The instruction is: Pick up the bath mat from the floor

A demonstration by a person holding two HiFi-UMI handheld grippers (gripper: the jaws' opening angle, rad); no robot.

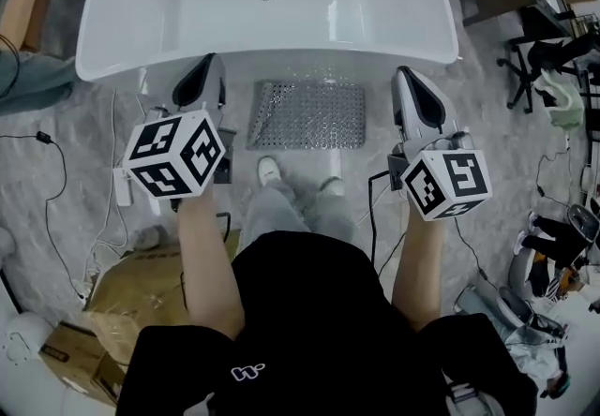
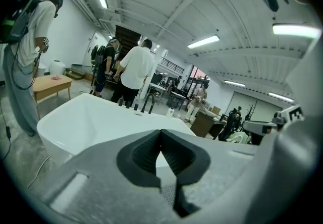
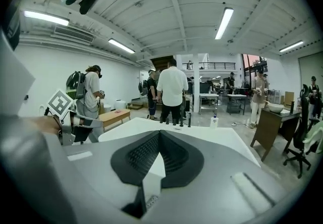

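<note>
Head view first: where is the bath mat (image 1: 309, 114) to be found?

— It is seen lying flat on the floor (image 1: 84, 180), just beside the near wall of the bathtub (image 1: 267, 56) and ahead of the person's shoes (image 1: 270, 170). It is touched by neither tool.

How are the tools set against it?

— The left gripper (image 1: 208, 69) is held off the mat's left end and the right gripper (image 1: 406, 81) off its right end, so the mat is bracketed between them. Both are carried above the floor and aimed past the mat toward the bathtub. In the left gripper view and the right gripper view the jaws are seen pressed together, with nothing caught between them.

Which way is the long axis laid?

— It is laid across the picture, along the bathtub's side, so one short end is presented to each gripper. Neither hand can be called nearer; the two gaps are judged about even.

What is asked of the coming move, then?

— It is judged that the jaws must be parted and both tools lowered and drawn inward, each toward its own end, since the mat lies below and between them. A flat mat is likely to be hard to get a jaw under, so an edge would have to be taken.
</note>
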